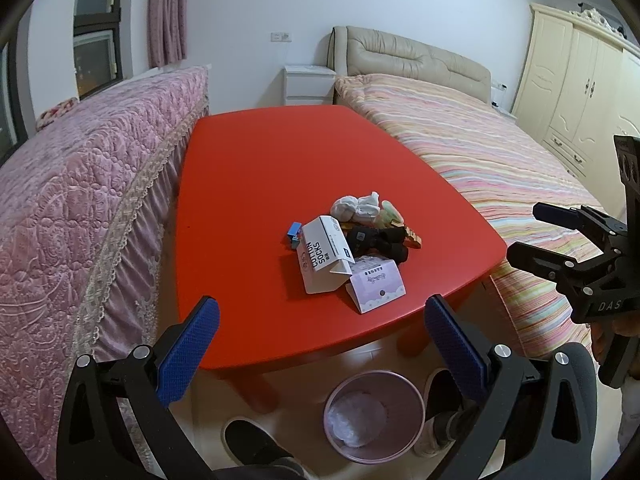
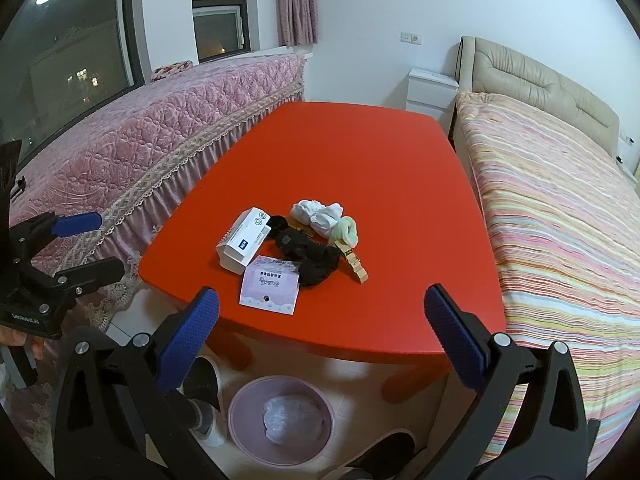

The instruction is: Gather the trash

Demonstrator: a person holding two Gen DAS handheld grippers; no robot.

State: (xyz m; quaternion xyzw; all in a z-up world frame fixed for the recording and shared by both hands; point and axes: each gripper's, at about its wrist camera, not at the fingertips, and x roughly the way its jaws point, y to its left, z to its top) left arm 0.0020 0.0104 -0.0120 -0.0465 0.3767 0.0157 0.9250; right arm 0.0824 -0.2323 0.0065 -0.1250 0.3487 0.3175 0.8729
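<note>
Hovering above the near edge of a red table [image 1: 280,168], the left gripper [image 1: 322,336] has its blue-padded jaws spread wide with nothing between them. Right gripper [image 2: 322,336] likewise: jaws wide apart, empty, held over the same near edge. Ahead of both sets of jaws, well beyond the fingertips, a small heap of clutter sits on the tabletop. Contents: a white box marked COTTON SOCKS [image 1: 326,256], lying open-flapped on its side; a pale purple card package [image 1: 376,284] at the near side of the heap, closest to the jaws, touching the box; black socks [image 1: 380,242] bundled behind it; a white crumpled sock pair [image 1: 358,206] at the far side; a pale green item [image 1: 392,212] just beside those, identity unclear; a wooden clothespin [image 2: 352,262] partly under the black socks; a small blue object [image 1: 295,232] against the far-left side of the box. Below the jaws, on the floor under the table's near edge, stands a pink waste bin [image 1: 416,404] with crumpled clear plastic [image 1: 356,416] inside. Person's dark slippers [image 1: 252,440] flank the bin. Pink quilted cover [image 1: 80,200] to the left of the jaws, striped bed [image 1: 500,168] to the right.
</note>
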